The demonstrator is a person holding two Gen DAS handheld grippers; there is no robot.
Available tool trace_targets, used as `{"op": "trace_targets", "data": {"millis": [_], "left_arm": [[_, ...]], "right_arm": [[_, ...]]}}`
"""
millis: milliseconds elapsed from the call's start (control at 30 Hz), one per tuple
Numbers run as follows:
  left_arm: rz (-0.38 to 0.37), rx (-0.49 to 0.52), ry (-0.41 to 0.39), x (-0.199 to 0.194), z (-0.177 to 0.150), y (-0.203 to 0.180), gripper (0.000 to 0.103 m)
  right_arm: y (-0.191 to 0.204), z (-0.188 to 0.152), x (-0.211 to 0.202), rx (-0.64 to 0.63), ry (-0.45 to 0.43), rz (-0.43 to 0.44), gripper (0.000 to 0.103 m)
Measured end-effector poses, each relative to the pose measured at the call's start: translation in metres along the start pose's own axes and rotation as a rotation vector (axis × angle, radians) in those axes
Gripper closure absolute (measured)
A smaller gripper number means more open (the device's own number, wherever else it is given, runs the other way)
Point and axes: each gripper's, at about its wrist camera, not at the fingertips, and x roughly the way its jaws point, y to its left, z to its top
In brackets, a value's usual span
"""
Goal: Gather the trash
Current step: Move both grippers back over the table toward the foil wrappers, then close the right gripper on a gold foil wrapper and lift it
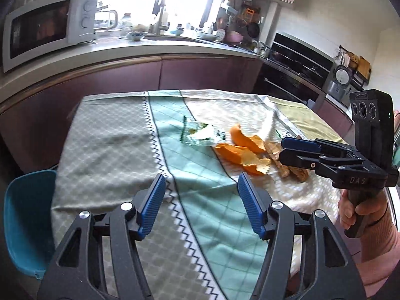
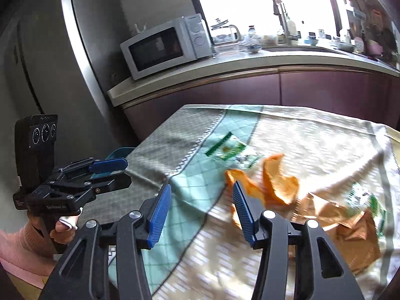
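Trash lies on a table under a checked cloth (image 1: 112, 137): a clear wrapper with green print (image 1: 200, 135) (image 2: 230, 150), curled orange peel (image 1: 242, 147) (image 2: 275, 182) and crumpled brown paper (image 1: 297, 172) (image 2: 350, 227). A second green-printed wrapper (image 2: 367, 197) rests on the brown paper. My left gripper (image 1: 201, 177) (image 2: 126, 170) hovers open over the cloth, short of the wrapper, with nothing between its blue pads. My right gripper (image 2: 201, 187) (image 1: 283, 150) is open too, and its right finger hides part of the orange peel.
A blue chair (image 1: 27, 215) (image 2: 117, 153) stands at the table's left side. Behind the table runs a purple-fronted counter with a microwave (image 1: 47, 27) (image 2: 162, 47), a sink and dishes. A grey fridge (image 2: 50, 50) is far left and a black oven (image 1: 295, 65) far right.
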Motion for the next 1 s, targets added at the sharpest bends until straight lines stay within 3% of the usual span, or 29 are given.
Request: {"op": "trace_targets", "data": {"millis": [300,533,767,1000], "left_arm": [[-0.049,0.039,0.081,0.067,0.001,-0.044,0.045],[-0.066,0.038,0.105,0.081,0.003,-0.050,0.046],[-0.125,0.065,0.124,0.087,0.001,-0.067,0.046],[-0.246,0.115,0.176,0.103,-0.001,-0.094,0.049]], "right_arm": [[-0.079,-0.035,-0.034,0.158,-0.040,-0.158,0.054],[-0.127,-0.050,-0.048,0.256,-0.063,-0.254,0.054],[-0.149,-0.055,-0.043,0.286,-0.038,-0.267,0.054],[-0.157,-0.062,-0.037,0.308,-0.004,-0.235,0.054]]}}
